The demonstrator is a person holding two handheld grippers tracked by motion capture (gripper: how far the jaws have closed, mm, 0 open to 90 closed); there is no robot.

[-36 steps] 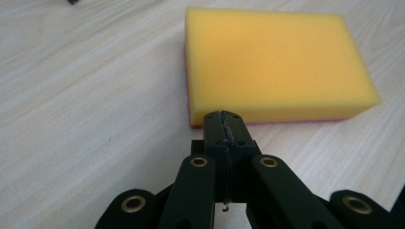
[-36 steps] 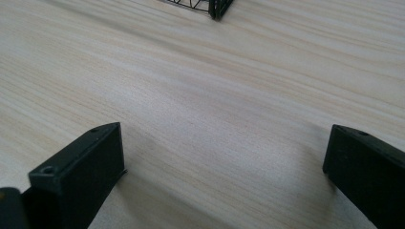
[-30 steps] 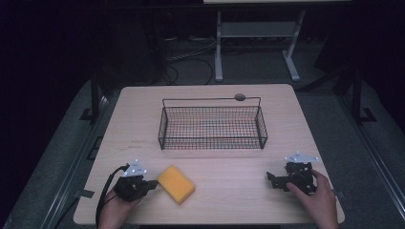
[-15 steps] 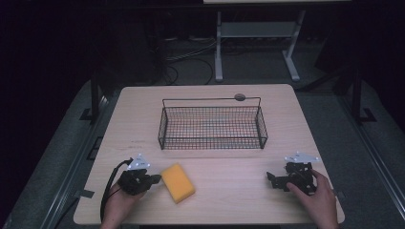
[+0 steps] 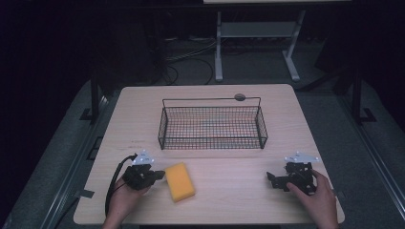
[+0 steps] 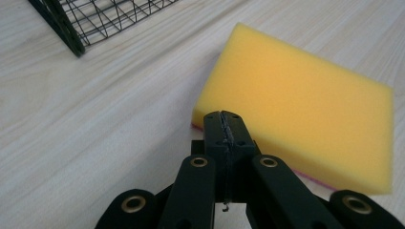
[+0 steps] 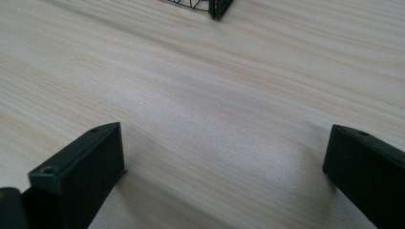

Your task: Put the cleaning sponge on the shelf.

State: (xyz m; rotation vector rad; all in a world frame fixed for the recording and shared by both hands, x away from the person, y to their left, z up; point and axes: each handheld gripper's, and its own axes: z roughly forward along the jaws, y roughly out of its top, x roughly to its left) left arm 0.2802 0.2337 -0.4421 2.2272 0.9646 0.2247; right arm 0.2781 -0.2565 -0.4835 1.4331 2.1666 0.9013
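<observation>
**Yellow sponge waits beside closed left jaws**

The yellow sponge lies flat on the table at about seven o'clock from the table's middle, near the front edge and turned a little askew. In the left gripper view its top face is fine-pored foam, and a thin pink layer shows along its lower edge. It looks light and soft — likely to squash under a pinch and spring back, neither slippery nor fragile. A sound hold would probably be across its two long sides, or across top and bottom at a corner, with the jaws opened wide first.

The left gripper sits at nine o'clock of the sponge, its jaws pressed together with nothing between them; in its own view the joined tips stand just at the sponge's near corner, and whether they touch it cannot be told. The wire basket stands at one o'clock of the sponge, well apart, in the middle of the table — it holds nothing.

The right gripper rests at three o'clock, far across the table in the person's right hand, its jaws spread wide over bare wood.

No brand, label or readable writing shows on the sponge, the basket or the grippers.
</observation>
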